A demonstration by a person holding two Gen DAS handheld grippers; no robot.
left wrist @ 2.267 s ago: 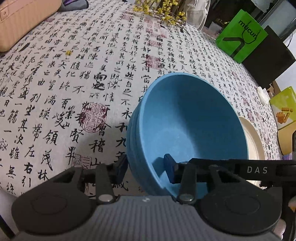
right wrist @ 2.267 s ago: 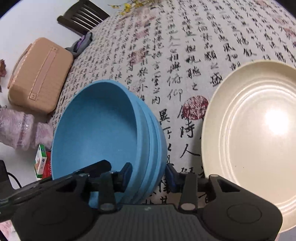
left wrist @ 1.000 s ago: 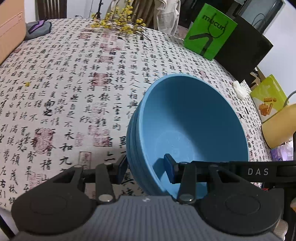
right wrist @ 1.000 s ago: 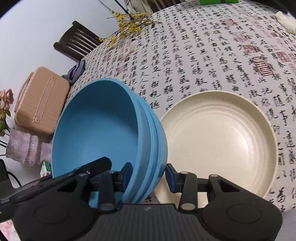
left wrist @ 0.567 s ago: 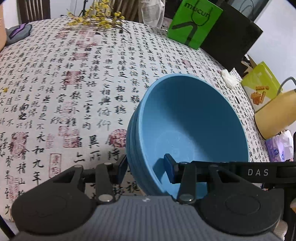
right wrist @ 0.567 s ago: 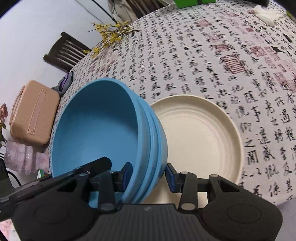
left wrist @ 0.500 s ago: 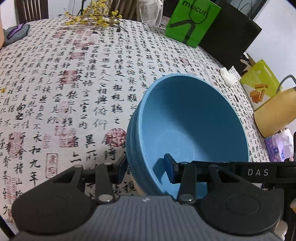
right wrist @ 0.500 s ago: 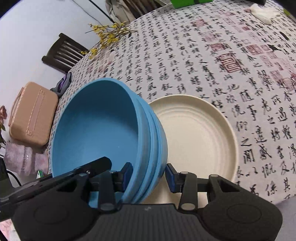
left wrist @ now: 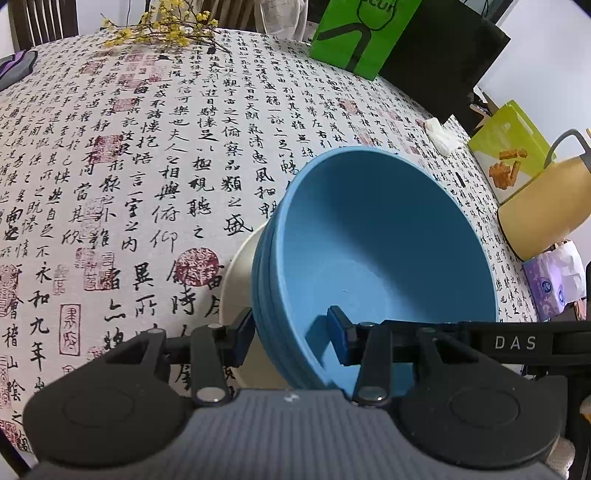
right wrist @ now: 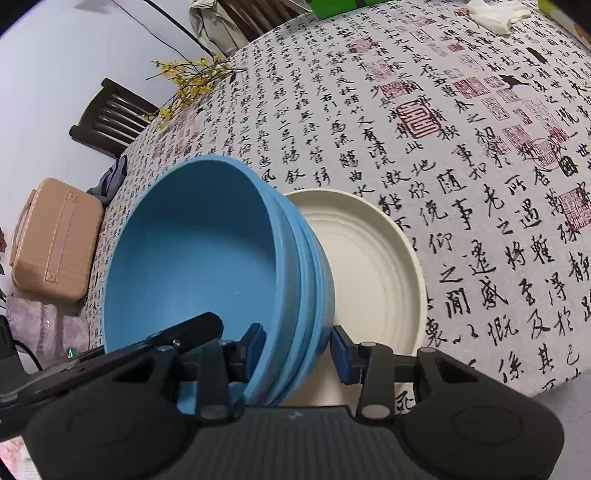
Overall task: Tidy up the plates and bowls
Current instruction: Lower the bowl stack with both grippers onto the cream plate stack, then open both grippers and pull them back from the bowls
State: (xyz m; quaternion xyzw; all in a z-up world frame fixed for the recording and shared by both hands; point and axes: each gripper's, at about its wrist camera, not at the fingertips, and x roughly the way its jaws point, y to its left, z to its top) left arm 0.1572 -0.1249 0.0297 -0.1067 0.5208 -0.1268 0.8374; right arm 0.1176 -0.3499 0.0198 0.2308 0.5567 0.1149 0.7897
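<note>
A nested stack of blue bowls (left wrist: 380, 251) (right wrist: 207, 258) hangs over the table, held from both sides. My left gripper (left wrist: 291, 338) is shut on the stack's left wall, one pad outside and one inside. On the opposite wall my right gripper (right wrist: 299, 347) is shut in the same way. A cream plate (right wrist: 373, 266) lies on the calligraphy tablecloth beneath the stack; in the left wrist view only its left rim (left wrist: 236, 288) shows beside the bowls.
A green bag (left wrist: 354, 33) and a black bag stand at the far edge, with yellow flowers (left wrist: 162, 29) beside them. A mustard kettle (left wrist: 543, 206) and tissue pack sit at the right. A tan case (right wrist: 51, 243) and a chair (right wrist: 110, 114) lie off to the left.
Both grippers have carried the bowl stack sideways over the cream plate. The plate's rim has come into the left wrist view, and the plate looks smaller in the right wrist view.
</note>
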